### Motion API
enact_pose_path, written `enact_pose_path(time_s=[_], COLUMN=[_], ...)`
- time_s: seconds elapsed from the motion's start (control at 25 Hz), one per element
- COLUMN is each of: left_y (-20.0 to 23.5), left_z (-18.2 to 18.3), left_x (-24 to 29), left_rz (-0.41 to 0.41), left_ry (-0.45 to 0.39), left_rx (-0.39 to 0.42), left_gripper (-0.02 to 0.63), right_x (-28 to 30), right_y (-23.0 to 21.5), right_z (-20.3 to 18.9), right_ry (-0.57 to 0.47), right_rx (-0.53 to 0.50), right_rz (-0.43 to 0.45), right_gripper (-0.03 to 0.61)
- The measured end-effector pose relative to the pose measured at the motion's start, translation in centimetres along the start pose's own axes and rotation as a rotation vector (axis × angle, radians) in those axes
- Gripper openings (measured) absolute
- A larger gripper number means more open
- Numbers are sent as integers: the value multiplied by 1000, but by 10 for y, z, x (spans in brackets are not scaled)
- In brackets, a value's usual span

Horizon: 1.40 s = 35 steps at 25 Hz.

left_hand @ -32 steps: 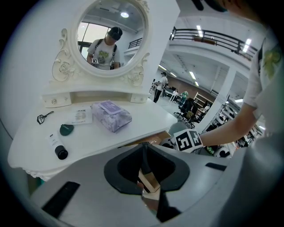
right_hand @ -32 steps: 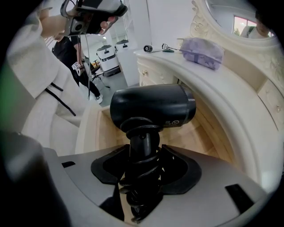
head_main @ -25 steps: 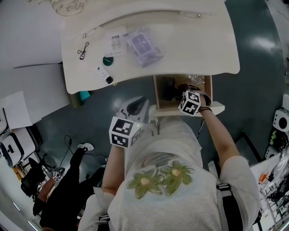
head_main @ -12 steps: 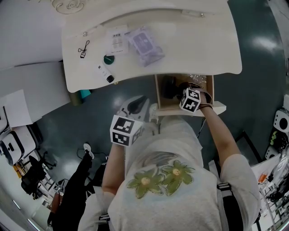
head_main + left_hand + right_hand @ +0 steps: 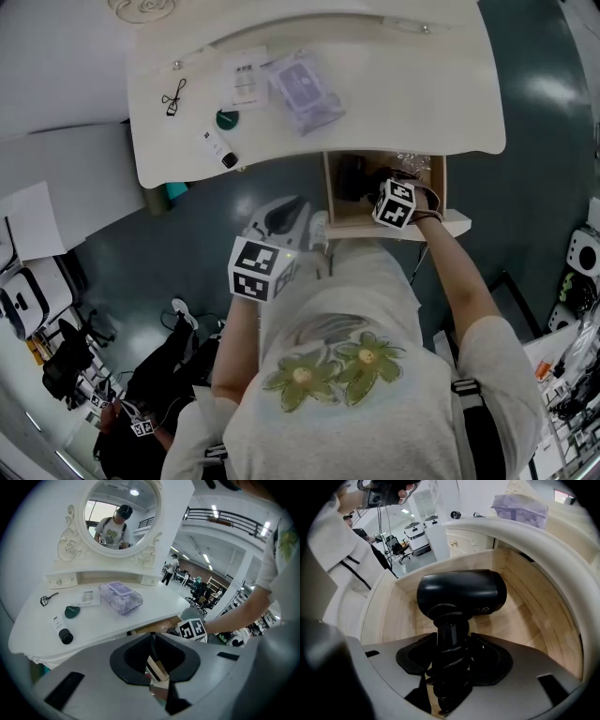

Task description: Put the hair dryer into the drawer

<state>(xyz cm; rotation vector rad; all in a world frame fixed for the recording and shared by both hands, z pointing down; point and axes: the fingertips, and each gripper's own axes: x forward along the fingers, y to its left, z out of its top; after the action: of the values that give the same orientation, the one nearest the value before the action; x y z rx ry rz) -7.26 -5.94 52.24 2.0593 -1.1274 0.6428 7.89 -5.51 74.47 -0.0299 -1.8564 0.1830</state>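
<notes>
A black hair dryer [image 5: 461,595] lies inside the open wooden drawer [image 5: 525,588] under the white dressing table [image 5: 422,103]. Its handle, wound with black cord, sits between the jaws of my right gripper [image 5: 450,641], which is shut on it. In the head view the right gripper [image 5: 382,190] reaches into the drawer [image 5: 329,192] and the hair dryer [image 5: 352,178] shows as a dark shape at the drawer's left. My left gripper [image 5: 281,223] hangs in front of the table, left of the drawer. Its jaws are shut on nothing [image 5: 152,641].
On the tabletop lie a purple tissue pack [image 5: 300,91], a card [image 5: 246,80], a dark green round item [image 5: 225,119], a small black-capped tube [image 5: 217,150] and a black clip [image 5: 172,98]. An oval mirror [image 5: 123,515] stands at the back. A person in black [image 5: 141,394] is at the lower left.
My right gripper stays in the drawer with the hair dryer and the left gripper has barely shifted. The person in black at the lower left has moved lower in the view.
</notes>
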Motion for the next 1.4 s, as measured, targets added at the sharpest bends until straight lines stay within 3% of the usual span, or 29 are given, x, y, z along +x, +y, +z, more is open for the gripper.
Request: enact_pose_path(time_s=[0.4,0.92,1.12,1.4], left_y=[4,-1,-1,-11], left_z=[-6,-3,1,14], left_x=[2,-5,-8,-14], left_rz=[4,-5,-14,-60], left_ry=[15,-14,-39,-81], left_rx=[1,3,11,38], left_gripper=[37,37,37,37], right_x=[11,-1,-32,-85], right_y=[1,-1,-5,8], right_z=[-4,-1,17,54], right_ry=[30,60,-21,-209], right_rx=[-22,42,81,299], right_rz=[-22,-89,-171,-167], right_gripper=[218,216,216,215])
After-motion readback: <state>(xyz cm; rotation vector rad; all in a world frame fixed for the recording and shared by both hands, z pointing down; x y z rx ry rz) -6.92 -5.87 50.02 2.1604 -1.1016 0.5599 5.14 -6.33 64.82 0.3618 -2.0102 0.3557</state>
